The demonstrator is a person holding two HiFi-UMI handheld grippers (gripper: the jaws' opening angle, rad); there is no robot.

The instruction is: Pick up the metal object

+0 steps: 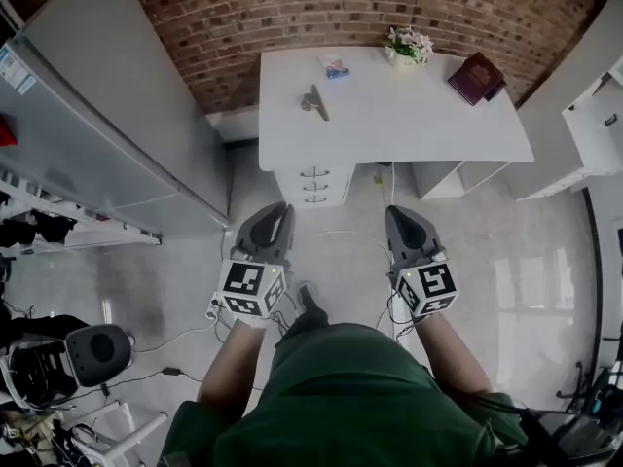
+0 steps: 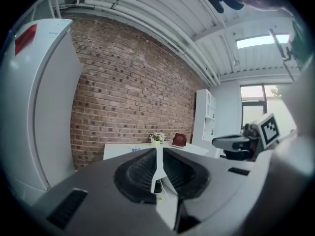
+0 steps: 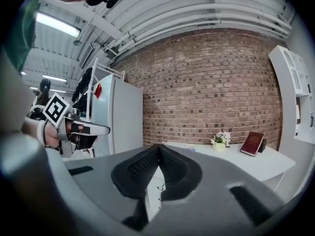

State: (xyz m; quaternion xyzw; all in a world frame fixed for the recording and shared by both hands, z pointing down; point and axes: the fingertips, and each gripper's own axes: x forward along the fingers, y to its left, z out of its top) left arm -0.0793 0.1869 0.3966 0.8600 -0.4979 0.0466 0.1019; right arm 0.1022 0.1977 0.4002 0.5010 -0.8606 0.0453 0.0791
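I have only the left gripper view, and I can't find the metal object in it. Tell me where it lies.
Observer: In the head view, the metal object lies on the white desk, toward its left end.
Operator: Place it against the flowers.
Observer: It is left of the flower pot and nearer the desk's front edge.
Operator: Report the right gripper's fingers.
Observer: In its own view, the right gripper has its fingers meeting at the tips, with nothing between them.

A white desk stands against the brick wall; a tall pale cabinet stands left of it, glossy grey floor before it.
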